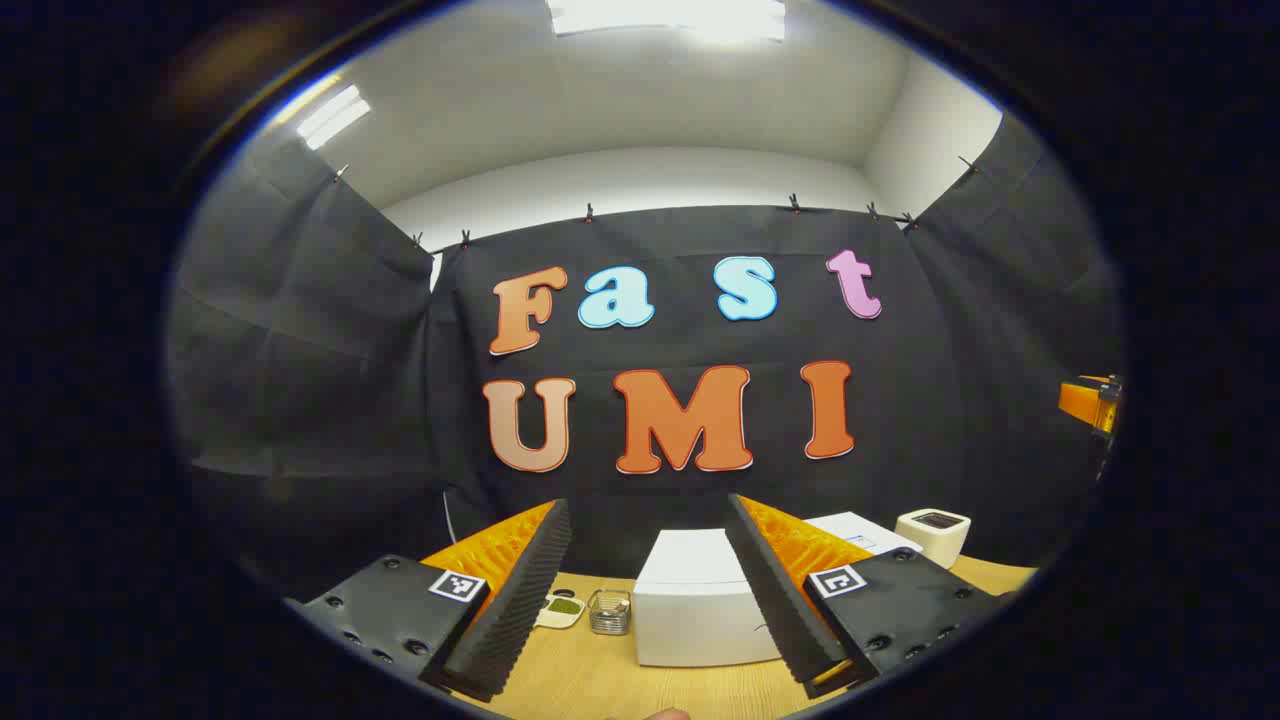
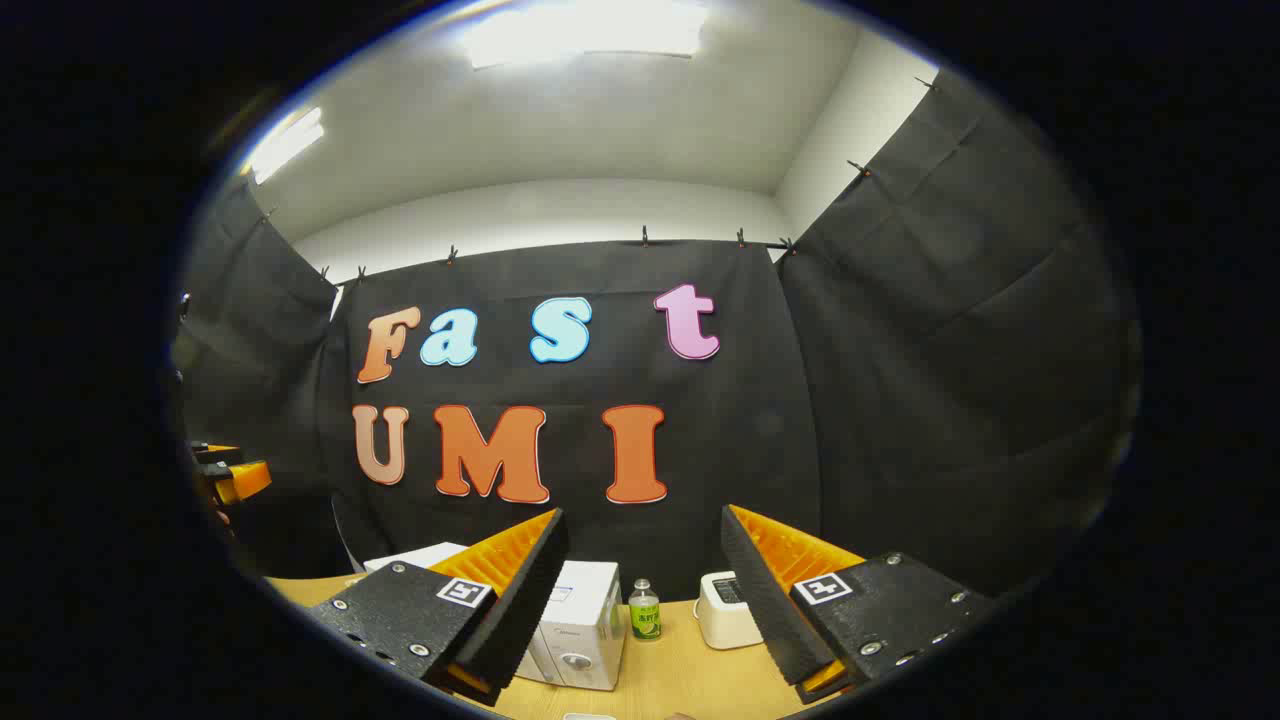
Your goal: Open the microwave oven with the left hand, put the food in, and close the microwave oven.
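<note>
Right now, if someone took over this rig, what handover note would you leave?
Left gripper: open, holding nothing, raised above the table.
Right gripper: open, holding nothing, also raised.
Microwave oven: white, on the table, door closed.
Nearby: a small dish with something green, a glass container, a green-labelled bottle, a white toaster.
Done: nothing.
Left: open the door with the left gripper, load the food, close it.

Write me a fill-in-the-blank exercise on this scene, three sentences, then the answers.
1. In the right gripper view, a small green bottle stands between the microwave and the white ____.
2. The fingers of the left gripper stand ____, with nothing held between them.
3. In the left gripper view, a small wire basket sits on the wooden ____ beside the microwave.

Answers: toaster; open; table
</note>
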`<state>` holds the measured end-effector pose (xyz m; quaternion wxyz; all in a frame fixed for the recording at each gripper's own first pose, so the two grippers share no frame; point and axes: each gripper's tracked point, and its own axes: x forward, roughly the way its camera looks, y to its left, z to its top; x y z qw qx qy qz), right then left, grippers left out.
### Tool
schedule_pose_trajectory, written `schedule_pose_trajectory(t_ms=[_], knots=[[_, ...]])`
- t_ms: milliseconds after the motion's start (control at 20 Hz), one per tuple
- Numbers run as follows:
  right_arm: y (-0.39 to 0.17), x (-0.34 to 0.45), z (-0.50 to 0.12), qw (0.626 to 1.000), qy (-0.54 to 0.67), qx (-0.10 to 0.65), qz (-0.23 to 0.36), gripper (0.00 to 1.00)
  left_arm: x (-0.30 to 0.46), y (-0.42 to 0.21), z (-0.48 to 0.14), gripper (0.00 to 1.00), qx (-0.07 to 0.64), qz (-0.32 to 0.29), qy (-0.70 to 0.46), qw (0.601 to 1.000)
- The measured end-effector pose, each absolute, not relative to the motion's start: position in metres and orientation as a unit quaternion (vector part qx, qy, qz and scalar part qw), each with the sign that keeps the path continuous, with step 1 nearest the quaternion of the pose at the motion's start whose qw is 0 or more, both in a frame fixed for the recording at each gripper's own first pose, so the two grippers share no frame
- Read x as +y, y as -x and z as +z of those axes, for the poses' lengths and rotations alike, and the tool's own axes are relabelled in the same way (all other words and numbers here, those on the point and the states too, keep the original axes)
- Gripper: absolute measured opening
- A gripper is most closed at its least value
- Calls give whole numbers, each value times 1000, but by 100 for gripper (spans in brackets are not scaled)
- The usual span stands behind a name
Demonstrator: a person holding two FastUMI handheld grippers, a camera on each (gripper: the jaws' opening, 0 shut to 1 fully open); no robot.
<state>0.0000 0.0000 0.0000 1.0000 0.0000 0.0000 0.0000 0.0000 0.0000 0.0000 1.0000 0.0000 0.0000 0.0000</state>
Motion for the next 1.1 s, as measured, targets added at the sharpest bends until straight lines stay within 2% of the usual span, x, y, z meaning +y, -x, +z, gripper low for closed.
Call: schedule_pose_trajectory(t_ms=[50, 150, 200, 250, 350, 400, 450, 550, 600, 650, 800, 850, 900, 950, 1000, 1100], knots=[[-1, 1, -1, 1000, 0, 4, 3, 94, 1, 0, -1, 100, 1, 2, -1, 1000], [-3, 5, 1, 1000, 3, 9, 10, 94, 0, -1, -3, 96, 6, 1, -5, 1000], [-4, 8, 4, 1000, 8, 8, 14, 94, -1, -2, -4, 100, 7, 1, -8, 1000], [-6, 9, 7, 1000, 14, 5, 16, 94, -3, -3, -4, 96, 9, 1, -10, 1000], [-9, 14, 13, 1000, 21, 4, 23, 94, -7, -5, -5, 100, 15, -2, -12, 1000], [-9, 17, 14, 999, 22, 6, 28, 94, -8, -5, -4, 96, 15, -3, -12, 1000], [-9, 18, 16, 999, 22, 7, 34, 96, -9, -5, -1, 100, 13, -3, -11, 1000], [-10, 20, 18, 999, 19, 7, 40, 94, -10, -5, 3, 100, 7, -3, -10, 1000], [-10, 18, 17, 999, 19, 7, 41, 94, -11, -4, 5, 100, 5, -2, -10, 1000], [-11, 16, 15, 999, 22, 8, 39, 94, -13, -5, 5, 96, 4, -4, -10, 1000], [-12, 11, 12, 999, 34, 10, 32, 94, -14, -6, 4, 96, 9, -3, -11, 1000], [-12, 12, 11, 999, 35, 10, 33, 96, -14, -7, 4, 100, 9, -2, -10, 1000], [-12, 11, 12, 999, 36, 9, 33, 94, -16, -7, 3, 96, 8, -3, -9, 1000], [-11, 12, 12, 999, 40, 8, 35, 96, -18, -6, 4, 96, 5, -6, -8, 1000], [-11, 9, 10, 998, 45, 9, 33, 94, -17, -4, 4, 96, 0, -7, -9, 1000], [-12, 5, 10, 998, 54, 8, 27, 95, -14, -5, 2, 100, 0, -4, -9, 1000]])
